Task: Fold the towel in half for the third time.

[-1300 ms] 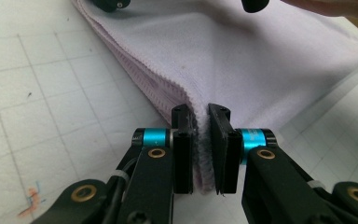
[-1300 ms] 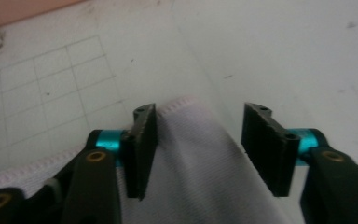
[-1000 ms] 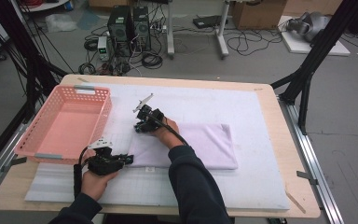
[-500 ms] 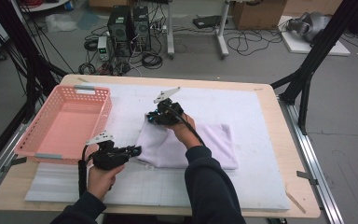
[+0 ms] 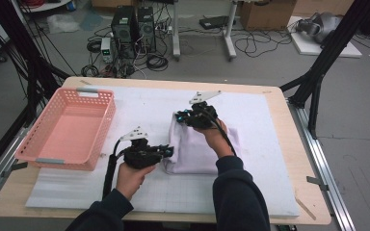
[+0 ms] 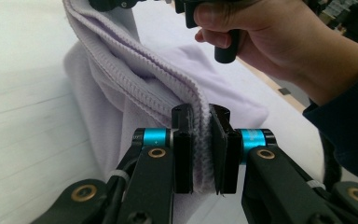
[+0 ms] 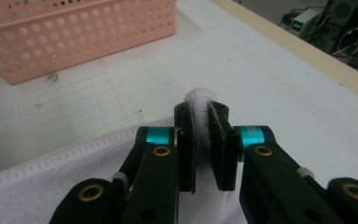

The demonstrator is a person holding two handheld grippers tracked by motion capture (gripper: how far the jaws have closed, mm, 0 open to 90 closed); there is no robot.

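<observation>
Left claw (image 5: 166, 151) pinching towel (image 5: 200, 154) near corner | right claw (image 5: 179, 115) pinching far corner | held edge running front-to-back, lifted above desk (image 5: 279, 144) | remaining towel lying rightward

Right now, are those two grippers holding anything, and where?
Yes: the left gripper and right gripper each pinch the hemmed edge of the white towel.

My left gripper (image 5: 166, 152) points toward the table's right, its jaws clamped on the hemmed edge of the towel (image 5: 197, 151); my left hand (image 5: 132, 173) grips it from below. My right gripper (image 5: 180, 117), raised farther out, pinches another edge of it, jaws pointing left, forearm angled forward.
</observation>
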